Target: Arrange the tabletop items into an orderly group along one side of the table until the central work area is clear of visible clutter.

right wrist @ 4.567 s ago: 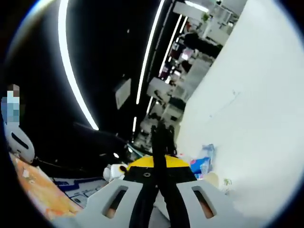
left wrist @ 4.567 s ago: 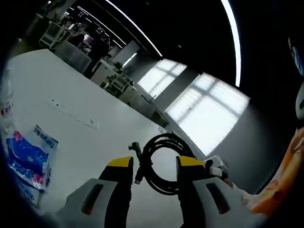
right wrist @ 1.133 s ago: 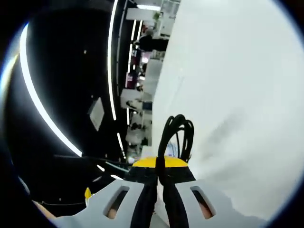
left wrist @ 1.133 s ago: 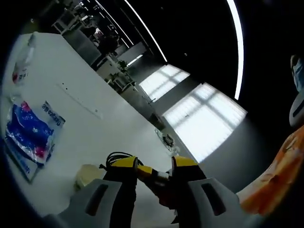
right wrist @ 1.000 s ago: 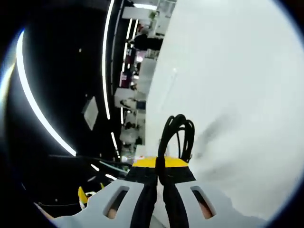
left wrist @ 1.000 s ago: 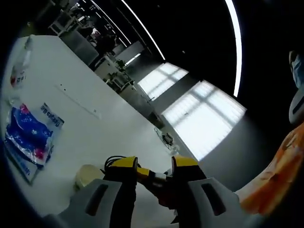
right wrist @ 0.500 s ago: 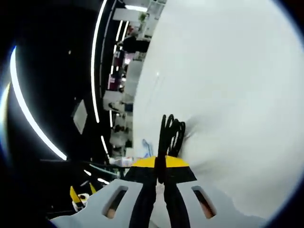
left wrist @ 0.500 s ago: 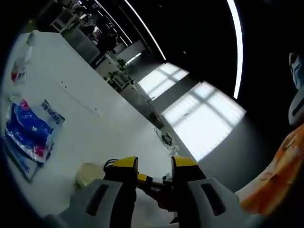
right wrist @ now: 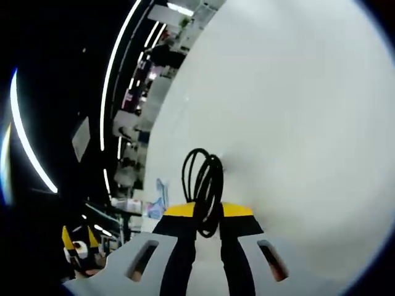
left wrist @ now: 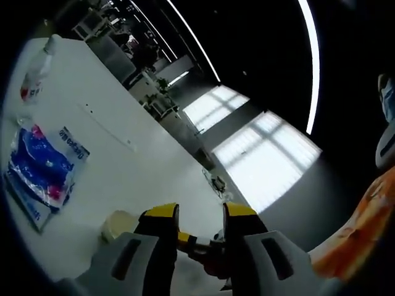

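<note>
Right gripper view: the right claw (right wrist: 207,213), clamped shut a moment ago, is now parted around the black coiled cable (right wrist: 202,185), which is lowered to the smooth white bench (right wrist: 296,123); release is judged begun. At nine o'clock of the left claw (left wrist: 192,213), held apart, a glossy blue packet (left wrist: 40,166) is seen.

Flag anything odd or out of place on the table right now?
Nothing spilled or damaged. The black coiled cable stands on edge between the right gripper fingers, against the white table. The blue packet lies flat; a clear bottle beyond it looks tipped over, too distorted to confirm.
</note>
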Motion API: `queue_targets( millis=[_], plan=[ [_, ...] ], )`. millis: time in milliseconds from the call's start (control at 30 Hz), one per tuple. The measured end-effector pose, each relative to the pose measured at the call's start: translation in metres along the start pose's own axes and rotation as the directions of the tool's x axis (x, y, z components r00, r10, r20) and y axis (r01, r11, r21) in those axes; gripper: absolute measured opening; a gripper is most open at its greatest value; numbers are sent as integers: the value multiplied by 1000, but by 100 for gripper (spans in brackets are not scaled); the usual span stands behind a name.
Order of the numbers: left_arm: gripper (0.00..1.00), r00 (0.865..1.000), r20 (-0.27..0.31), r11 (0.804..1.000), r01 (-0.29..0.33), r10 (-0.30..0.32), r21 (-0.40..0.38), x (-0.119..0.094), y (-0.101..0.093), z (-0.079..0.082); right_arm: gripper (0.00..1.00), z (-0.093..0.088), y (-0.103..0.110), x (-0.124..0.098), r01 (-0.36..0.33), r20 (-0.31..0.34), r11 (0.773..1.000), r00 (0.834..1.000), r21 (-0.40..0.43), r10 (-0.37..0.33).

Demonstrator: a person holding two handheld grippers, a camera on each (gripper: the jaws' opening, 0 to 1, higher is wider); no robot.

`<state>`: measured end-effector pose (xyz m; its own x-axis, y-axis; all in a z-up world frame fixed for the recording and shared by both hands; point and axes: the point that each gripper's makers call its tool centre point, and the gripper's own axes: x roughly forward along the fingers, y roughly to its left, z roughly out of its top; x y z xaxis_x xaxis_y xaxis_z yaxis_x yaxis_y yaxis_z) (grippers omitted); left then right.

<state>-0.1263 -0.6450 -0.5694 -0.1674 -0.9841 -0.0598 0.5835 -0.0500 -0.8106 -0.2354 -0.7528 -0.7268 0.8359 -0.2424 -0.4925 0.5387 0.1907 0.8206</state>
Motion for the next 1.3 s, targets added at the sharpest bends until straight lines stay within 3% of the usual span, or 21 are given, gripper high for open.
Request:
queue_targets(
  millis=[100,167,267,533,667,800,1067,1133,1233,1300],
  plan=[
    [26,1000,8,999,4,-4,-34,0,2,-2,20,6,-6,1,8,1,999,1000,-41,-8],
    [26,1000,18,999,7,-6,-47,0,2,0,24,12,-13,1,30,14,993,999,-113,-29],
    [26,1000,16,999,3,-3,-35,0,3,3,34,17,-18,2,56,29,983,998,-177,-51],
    [27,1000,14,999,0,1,-42,0,6,3,42,20,-26,6,66,35,971,998,-228,-60],
    [29,1000,10,999,-13,13,-36,0,7,1,54,23,-26,5,90,51,938,996,-335,-77],
    [39,999,8,999,-40,41,-23,1,12,1,58,21,-12,0,63,46,887,998,-458,-47],
    [52,996,6,996,-86,86,5,3,20,3,70,13,-4,-6,40,20,836,999,-547,-35],
    [52,995,-4,995,-97,97,39,3,21,3,77,15,-4,-7,46,23,823,999,-566,-39],
    [55,992,-42,986,-112,118,122,0,26,3,81,18,3,-9,37,20,777,999,-629,-31],
    [59,983,-30,965,-172,182,196,-6,39,11,82,20,12,-11,16,13,749,1000,-663,-10]
  ],
)
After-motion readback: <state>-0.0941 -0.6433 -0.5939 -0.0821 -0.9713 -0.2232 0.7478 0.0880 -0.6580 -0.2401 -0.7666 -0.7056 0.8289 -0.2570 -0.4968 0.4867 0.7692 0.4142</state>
